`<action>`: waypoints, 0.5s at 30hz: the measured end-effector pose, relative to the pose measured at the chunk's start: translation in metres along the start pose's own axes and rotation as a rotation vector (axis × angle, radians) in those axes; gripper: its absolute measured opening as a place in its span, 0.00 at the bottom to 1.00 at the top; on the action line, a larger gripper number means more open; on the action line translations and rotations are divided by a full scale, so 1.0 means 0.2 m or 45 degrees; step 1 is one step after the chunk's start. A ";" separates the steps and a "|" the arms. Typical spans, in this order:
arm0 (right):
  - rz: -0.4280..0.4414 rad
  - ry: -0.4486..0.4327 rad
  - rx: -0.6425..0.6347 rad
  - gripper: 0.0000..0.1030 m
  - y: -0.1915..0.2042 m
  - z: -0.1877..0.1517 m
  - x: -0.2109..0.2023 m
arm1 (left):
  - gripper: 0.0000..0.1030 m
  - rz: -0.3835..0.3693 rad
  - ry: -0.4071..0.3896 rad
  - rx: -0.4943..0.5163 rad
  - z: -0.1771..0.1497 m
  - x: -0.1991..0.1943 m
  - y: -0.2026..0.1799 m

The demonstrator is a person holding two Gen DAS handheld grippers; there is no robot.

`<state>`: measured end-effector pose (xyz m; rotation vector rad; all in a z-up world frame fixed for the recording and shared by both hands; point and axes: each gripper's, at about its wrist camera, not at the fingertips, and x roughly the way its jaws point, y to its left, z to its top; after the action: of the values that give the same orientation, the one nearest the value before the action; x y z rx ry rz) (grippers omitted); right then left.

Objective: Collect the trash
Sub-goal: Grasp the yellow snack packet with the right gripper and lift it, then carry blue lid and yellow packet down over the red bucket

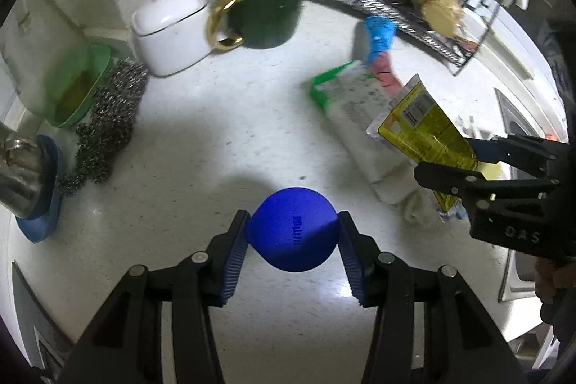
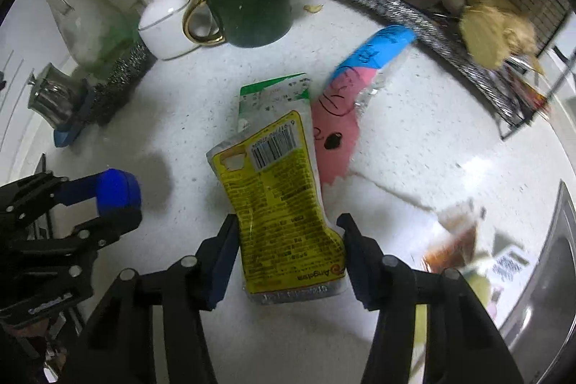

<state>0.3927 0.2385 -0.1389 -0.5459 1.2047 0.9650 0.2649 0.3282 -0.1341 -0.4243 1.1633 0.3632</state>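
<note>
On the left, the left claw (image 1: 292,242) pinches a blue cap (image 1: 293,228) just above the white surface (image 1: 201,146). To its right, the right claw (image 2: 286,240) pinches a yellow pouch (image 2: 284,200) by its edges; its long axis runs straight ahead, lifted over the green-topped packet (image 2: 273,92). Only the right view shows the brown wrapper (image 2: 453,240) lying further right, nearest that claw.
</note>
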 end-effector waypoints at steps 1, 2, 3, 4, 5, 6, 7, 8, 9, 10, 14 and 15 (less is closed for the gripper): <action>0.003 -0.008 0.012 0.50 -0.01 -0.02 -0.03 | 0.45 -0.010 -0.003 0.019 0.00 -0.01 -0.03; 0.003 -0.018 0.028 0.50 -0.02 -0.04 -0.06 | 0.45 -0.016 -0.006 0.031 -0.01 -0.02 -0.06; -0.001 -0.026 0.040 0.50 -0.04 -0.06 -0.09 | 0.45 -0.022 -0.008 0.044 -0.01 -0.03 -0.09; -0.013 -0.039 0.057 0.50 -0.05 -0.09 -0.13 | 0.45 -0.034 -0.013 0.064 -0.02 -0.04 -0.12; -0.022 -0.047 0.069 0.50 -0.06 -0.12 -0.17 | 0.45 -0.048 -0.018 0.084 -0.03 -0.06 -0.16; -0.030 -0.058 0.085 0.50 -0.08 -0.14 -0.19 | 0.45 -0.058 -0.021 0.102 -0.04 -0.08 -0.20; -0.035 -0.072 0.105 0.50 -0.08 -0.19 -0.23 | 0.45 -0.067 -0.026 0.129 -0.06 -0.10 -0.25; -0.041 -0.085 0.130 0.50 -0.09 -0.26 -0.27 | 0.45 -0.073 -0.030 0.151 -0.07 -0.11 -0.29; -0.045 -0.096 0.152 0.50 -0.09 -0.30 -0.29 | 0.45 -0.079 -0.034 0.169 -0.09 -0.12 -0.33; -0.053 -0.110 0.176 0.51 -0.11 -0.35 -0.33 | 0.45 -0.093 -0.040 0.199 -0.12 -0.15 -0.38; -0.094 -0.166 0.259 0.51 -0.14 -0.56 -0.49 | 0.45 -0.126 -0.062 0.284 -0.24 -0.22 -0.54; -0.102 -0.180 0.281 0.51 -0.16 -0.63 -0.53 | 0.45 -0.132 -0.068 0.309 -0.28 -0.24 -0.59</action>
<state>0.3475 0.0876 -0.0811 -0.3424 1.1364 0.7777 0.2601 0.1949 -0.0919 -0.2594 1.1126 0.1397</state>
